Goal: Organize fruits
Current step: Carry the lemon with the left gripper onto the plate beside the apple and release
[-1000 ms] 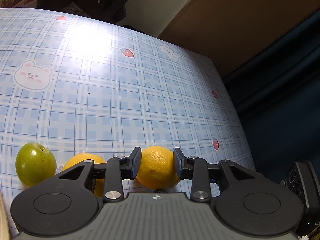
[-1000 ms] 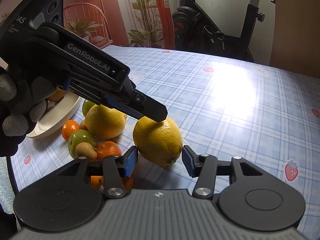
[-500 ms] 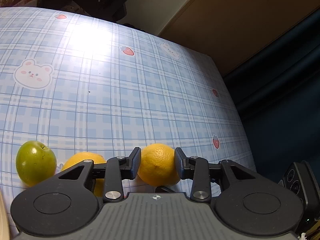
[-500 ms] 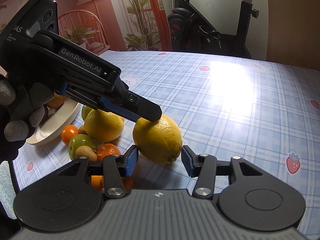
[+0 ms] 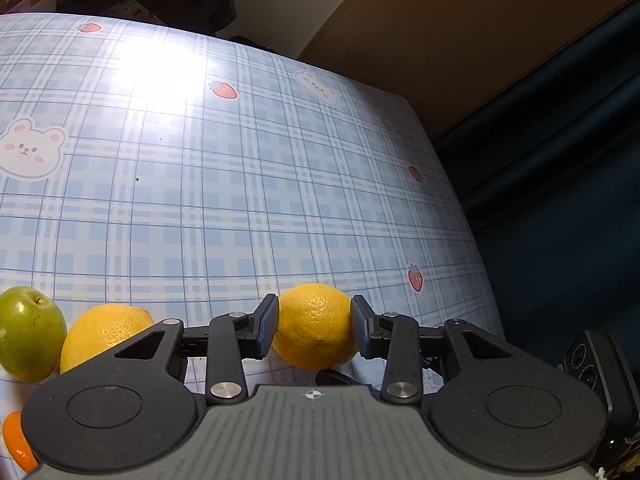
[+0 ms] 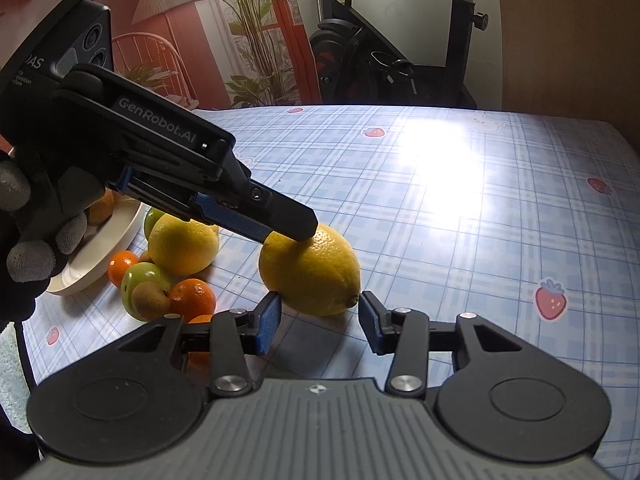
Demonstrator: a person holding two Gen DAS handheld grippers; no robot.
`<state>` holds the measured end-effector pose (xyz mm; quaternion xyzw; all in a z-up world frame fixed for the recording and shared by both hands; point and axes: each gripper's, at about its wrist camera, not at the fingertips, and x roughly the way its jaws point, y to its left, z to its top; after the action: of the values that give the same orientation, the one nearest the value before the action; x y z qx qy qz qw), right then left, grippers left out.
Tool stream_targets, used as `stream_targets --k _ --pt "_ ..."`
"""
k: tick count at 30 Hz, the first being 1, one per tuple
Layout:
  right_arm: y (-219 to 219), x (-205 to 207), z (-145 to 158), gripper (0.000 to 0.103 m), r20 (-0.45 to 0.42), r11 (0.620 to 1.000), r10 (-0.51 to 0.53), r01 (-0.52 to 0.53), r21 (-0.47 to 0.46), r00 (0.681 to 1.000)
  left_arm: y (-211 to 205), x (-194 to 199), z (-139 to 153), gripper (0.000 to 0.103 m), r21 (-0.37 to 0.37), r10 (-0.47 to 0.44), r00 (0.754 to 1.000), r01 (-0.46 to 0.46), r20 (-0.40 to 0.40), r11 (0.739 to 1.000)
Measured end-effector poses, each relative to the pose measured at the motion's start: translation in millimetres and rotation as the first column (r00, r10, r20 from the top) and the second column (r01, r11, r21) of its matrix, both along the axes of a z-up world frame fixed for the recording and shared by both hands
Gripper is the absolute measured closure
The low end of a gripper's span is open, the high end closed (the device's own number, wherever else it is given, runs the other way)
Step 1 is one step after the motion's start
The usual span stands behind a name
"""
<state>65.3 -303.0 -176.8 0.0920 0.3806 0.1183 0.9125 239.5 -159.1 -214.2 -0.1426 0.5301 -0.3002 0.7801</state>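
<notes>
My left gripper (image 5: 314, 321) is shut on a yellow lemon (image 5: 316, 326) that rests on the blue plaid tablecloth (image 5: 240, 184). The right wrist view shows the same lemon (image 6: 310, 270) with the left gripper (image 6: 294, 230) clamped on it from the left. My right gripper (image 6: 320, 320) is open, its blue pads either side of the lemon's near end, not touching. A second lemon (image 6: 183, 243) (image 5: 104, 336) lies to the left, beside a green apple (image 5: 30, 338).
A white plate (image 6: 96, 252) holding an orange fruit sits at the left table edge. A small pile of mandarins (image 6: 193, 298), a green fruit (image 6: 144, 286) and a kiwi (image 6: 150, 300) lies beside it. The table's right edge (image 5: 460, 208) drops off to dark floor.
The left gripper has drawn back slightly while holding the lemon. The right gripper has pulled back a little, and the lemon sits farther ahead of its pads.
</notes>
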Motion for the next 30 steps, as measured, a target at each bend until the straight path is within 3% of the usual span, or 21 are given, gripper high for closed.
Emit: stream_targets --k 7,21,30 --pt "3.7 3.4 0.8 0.051 0.004 0.999 0.025 -0.025 -0.033 1.0 -14.0 3.6 -4.5 0.055 -0.001 -0.024 1.0 0.024 -0.006 1.0" --pt "8.5 10.4 -6.0 0.051 0.013 0.999 0.04 -0.04 -0.032 0.999 -5.2 8.5 -5.0 0.056 -0.015 -0.018 1.0 0.018 -0.011 1.0" --pt "29.9 13.4 18.0 0.051 0.054 0.996 0.079 -0.077 -0.042 0.995 21.1 -5.4 24.0 0.056 -0.017 0.004 0.999 -0.003 0.046 1.0"
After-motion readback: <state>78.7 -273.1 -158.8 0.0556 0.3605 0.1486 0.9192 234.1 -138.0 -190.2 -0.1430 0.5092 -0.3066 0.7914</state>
